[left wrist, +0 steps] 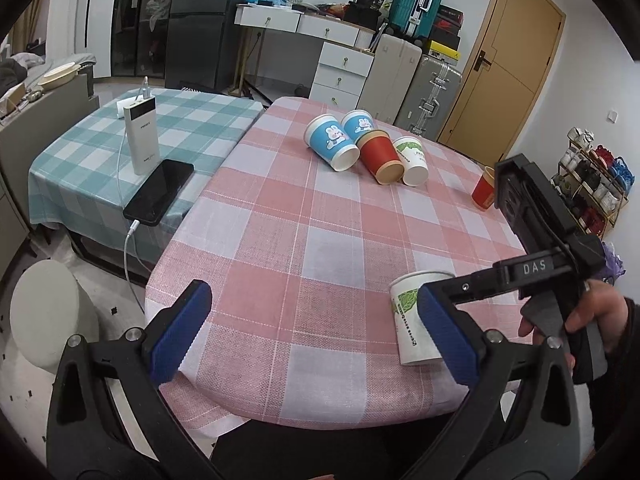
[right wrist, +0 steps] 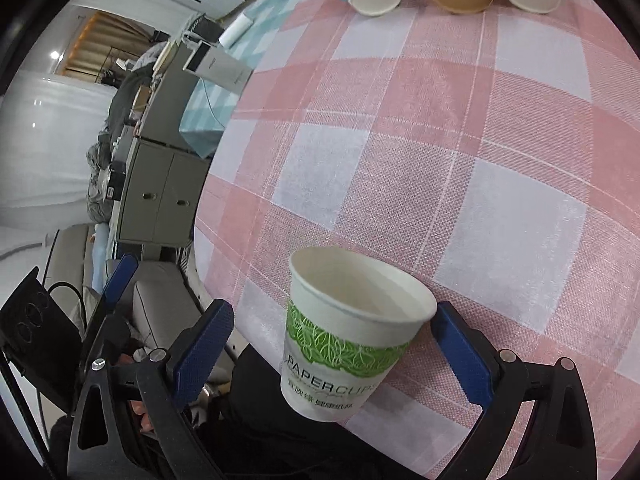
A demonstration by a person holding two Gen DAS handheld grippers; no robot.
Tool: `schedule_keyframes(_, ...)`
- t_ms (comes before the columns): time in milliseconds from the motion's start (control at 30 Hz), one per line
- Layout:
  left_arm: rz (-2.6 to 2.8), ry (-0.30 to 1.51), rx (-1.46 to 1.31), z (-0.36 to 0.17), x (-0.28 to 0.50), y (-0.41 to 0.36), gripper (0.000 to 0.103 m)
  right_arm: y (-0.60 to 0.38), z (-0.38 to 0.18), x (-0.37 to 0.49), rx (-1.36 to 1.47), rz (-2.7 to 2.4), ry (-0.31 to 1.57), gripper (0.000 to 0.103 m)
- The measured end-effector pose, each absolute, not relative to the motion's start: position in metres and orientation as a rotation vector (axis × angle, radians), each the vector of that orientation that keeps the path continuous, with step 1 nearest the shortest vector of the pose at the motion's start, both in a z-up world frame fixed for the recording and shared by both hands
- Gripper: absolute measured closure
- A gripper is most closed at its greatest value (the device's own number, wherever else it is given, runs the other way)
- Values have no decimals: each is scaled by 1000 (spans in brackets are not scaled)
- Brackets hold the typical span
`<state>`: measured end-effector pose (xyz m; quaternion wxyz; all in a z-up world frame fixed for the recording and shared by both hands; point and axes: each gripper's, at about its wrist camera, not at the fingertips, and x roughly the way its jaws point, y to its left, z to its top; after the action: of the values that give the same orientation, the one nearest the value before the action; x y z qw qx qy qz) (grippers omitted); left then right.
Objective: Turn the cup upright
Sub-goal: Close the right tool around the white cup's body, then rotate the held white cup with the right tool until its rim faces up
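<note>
A white paper cup with a green leaf band (right wrist: 344, 340) stands mouth-up near the front edge of the pink checked tablecloth (right wrist: 440, 140). It sits between the wide-open blue fingers of my right gripper (right wrist: 336, 356); the right pad (right wrist: 460, 356) is at its rim, the left pad is apart from it. In the left wrist view the same cup (left wrist: 412, 316) shows behind the right gripper's finger (left wrist: 448, 336). My left gripper (left wrist: 316, 336) is open and empty over the table's front edge.
Several cups lie on their sides at the far end: two blue rabbit cups (left wrist: 332, 142), a red cup (left wrist: 380, 156) and a white-green cup (left wrist: 412, 160). A red cup (left wrist: 482, 190) stands at the right edge. A phone (left wrist: 160, 192) and power bank (left wrist: 140, 138) lie on the teal table.
</note>
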<state>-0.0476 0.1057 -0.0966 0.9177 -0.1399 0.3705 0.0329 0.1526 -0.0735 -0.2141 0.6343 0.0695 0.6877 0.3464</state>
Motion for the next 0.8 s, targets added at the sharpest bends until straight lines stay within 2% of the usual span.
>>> schedule_keyframes(33, 67, 767, -289, -99, -46, 106, 1, -72, -218, 155, 160, 788, 1591, 4)
schedule_keyframes(67, 68, 774, -291, -101, -44, 107, 1, -71, -219, 156, 159, 787, 1609, 15)
schedule_keyframes(100, 67, 779, -293, -102, -43, 108, 1, -70, -221, 158, 161, 787, 1624, 34)
schedule_keyframes(133, 64, 783, -296, -104, -41, 108, 1, -68, -224, 160, 170, 788, 1630, 36)
schedule_keyframes(300, 59, 798, -312, -111, -36, 112, 1, -83, -219, 163, 248, 770, 1563, 43)
schedule_keyframes(800, 36, 822, -300, -114, -12, 96, 1, -167, -194, 150, 444, 739, 1355, 43)
